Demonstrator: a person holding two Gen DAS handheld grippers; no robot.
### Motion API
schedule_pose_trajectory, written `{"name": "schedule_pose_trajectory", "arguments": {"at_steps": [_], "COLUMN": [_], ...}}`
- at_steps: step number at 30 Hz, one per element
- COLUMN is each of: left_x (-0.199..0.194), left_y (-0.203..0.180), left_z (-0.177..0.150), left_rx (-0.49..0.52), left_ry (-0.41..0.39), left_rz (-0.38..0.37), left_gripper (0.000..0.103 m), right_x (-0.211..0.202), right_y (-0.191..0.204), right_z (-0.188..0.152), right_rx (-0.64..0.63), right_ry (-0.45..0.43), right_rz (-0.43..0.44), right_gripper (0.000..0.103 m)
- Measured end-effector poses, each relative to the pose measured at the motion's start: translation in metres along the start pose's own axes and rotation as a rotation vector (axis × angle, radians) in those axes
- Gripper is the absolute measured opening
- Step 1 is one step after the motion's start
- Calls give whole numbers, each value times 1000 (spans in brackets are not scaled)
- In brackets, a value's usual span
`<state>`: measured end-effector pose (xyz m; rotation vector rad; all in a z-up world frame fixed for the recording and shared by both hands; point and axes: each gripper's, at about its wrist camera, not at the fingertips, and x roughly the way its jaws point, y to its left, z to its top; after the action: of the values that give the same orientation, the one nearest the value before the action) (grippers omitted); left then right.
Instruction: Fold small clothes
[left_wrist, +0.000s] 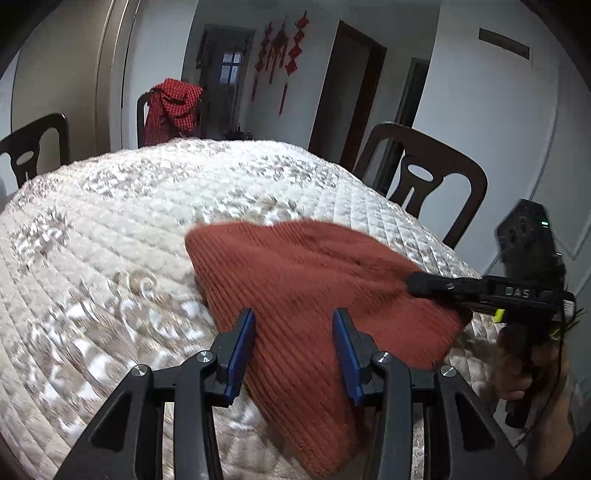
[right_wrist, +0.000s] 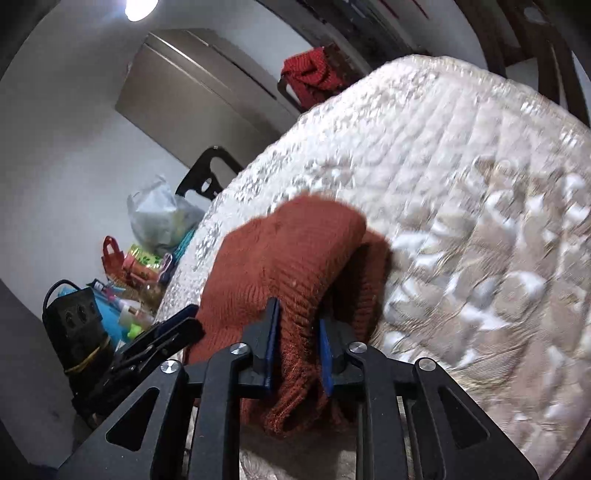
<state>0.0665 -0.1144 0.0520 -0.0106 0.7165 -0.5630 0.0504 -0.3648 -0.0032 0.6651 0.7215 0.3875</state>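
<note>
Reading the only lettering we can make out, we find "DAS" in pale characters on the black body of the right gripper (left_wrist: 424, 285) (seen from the left wrist view). Nothing else legible shows.

We see the rust knit garment (left_wrist: 314, 295) lying on the quilted cream cover (left_wrist: 110, 221) of the table, its ribs and long axis running from near us away toward the middle of the table, its rounded far end pointing at the far chairs. Going left to right: the left gripper (left_wrist: 293, 354) straddles the near part of the knit with its blue pads (left_wrist: 242, 354) standing apart, the cloth between them, and we cannot tell whether they press it. The right gripper (right_wrist: 297, 343) is clenched on a bunched fold of the garment (right_wrist: 295, 258), lifting that edge off the cover.

Around the table stand dark wooden chairs (left_wrist: 424, 173), one draped with a red checked cloth (left_wrist: 171, 107). Red knot ornaments (left_wrist: 280, 55) hang on the white wall. Bags and bottles (right_wrist: 147, 236) crowd the floor corner.
</note>
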Motion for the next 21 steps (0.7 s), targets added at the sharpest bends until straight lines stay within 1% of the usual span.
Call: {"name": "schedule_pose_trajectory", "arguments": {"at_steps": [2,4,6,9,11,12,13,15,17,19,21], "left_x": [-1,2,11,31,42,45,45,45,43,33,15], "left_y": [-1,0,2,5,5,5,5,6,4,2,1], "left_z": [9,17,24,23,17,14,13,13,13,11,6], "left_rx": [8,10,3,-2,9,19,17,10,19,18,13], "left_ry": [-18,-27,-18,33,65,67,66,67,67,58,36], "left_rz": [12,19,24,28,44,45,40,31,41,53,33], "left_gripper": [46,46,46,46,46,47,47,47,47,47,47], "right_x": [-16,-29,-29,-3,21,30,27,20,16,10,-4], "right_y": [7,18,27,31,23,18,15,17,17,20,29], "right_z": [4,10,15,16,10,4,0,-2,-5,-4,-9], "right_rx": [-46,-90,-121,-150,-156,-162,-169,-193,-206,-218,-251], "right_ry": [-59,-114,-127,-73,-12,13,-11,-9,-5,-9,-41], "right_rz": [-42,-46,-45,-95,-169,-202,-197,-216,-221,-232,-228], "right_gripper": [21,21,21,21,20,19,19,19,19,19,19]}}
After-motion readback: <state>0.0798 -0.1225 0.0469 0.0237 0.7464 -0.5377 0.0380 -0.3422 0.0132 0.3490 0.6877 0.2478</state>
